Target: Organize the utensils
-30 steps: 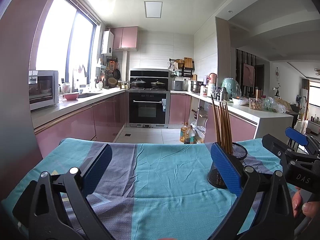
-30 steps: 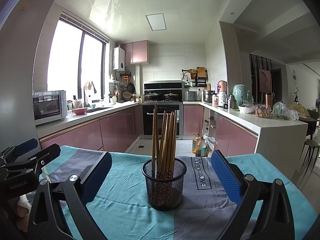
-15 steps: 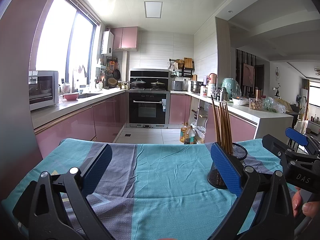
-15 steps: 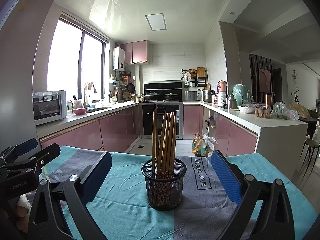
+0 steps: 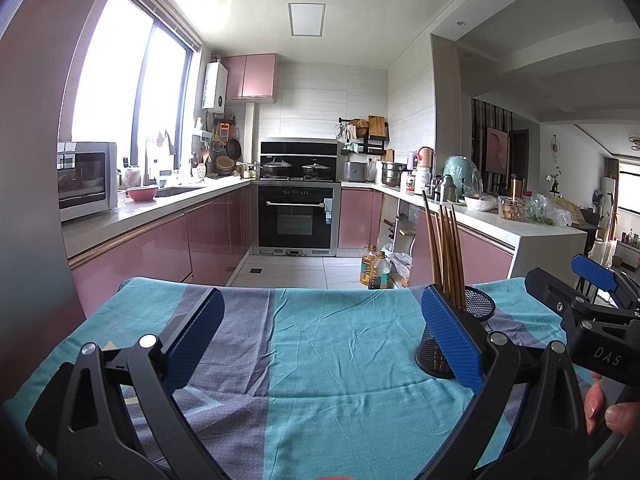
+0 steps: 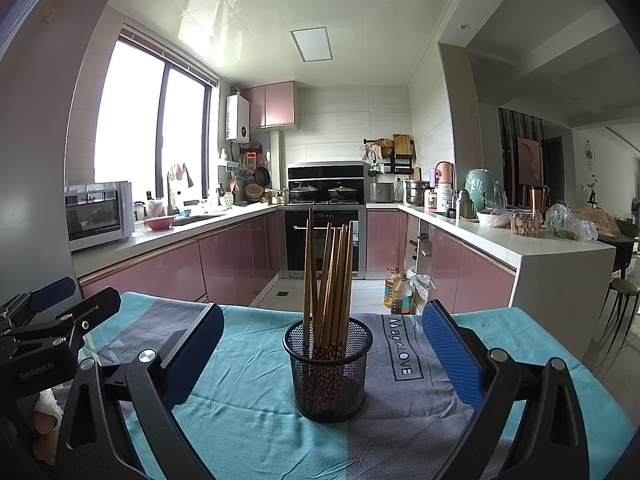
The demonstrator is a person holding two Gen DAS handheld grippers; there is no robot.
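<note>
A black mesh cup (image 6: 328, 368) stands upright on the teal and grey cloth (image 6: 248, 432), holding several wooden chopsticks (image 6: 330, 276) tips down. My right gripper (image 6: 322, 350) is open and empty, its blue pads either side of the cup and just short of it. My left gripper (image 5: 320, 334) is open and empty over bare cloth (image 5: 332, 360). In the left wrist view the cup (image 5: 476, 320) and chopsticks (image 5: 446, 256) show behind the right pad, and the right gripper's body (image 5: 592, 320) is at the far right.
The cloth-covered table ends at a far edge (image 5: 320, 286), with kitchen floor beyond. Pink cabinets, an oven (image 5: 298, 216) and a counter (image 6: 520, 240) with jars and bags stand further back. The left gripper's body (image 6: 44, 344) sits at the left in the right wrist view.
</note>
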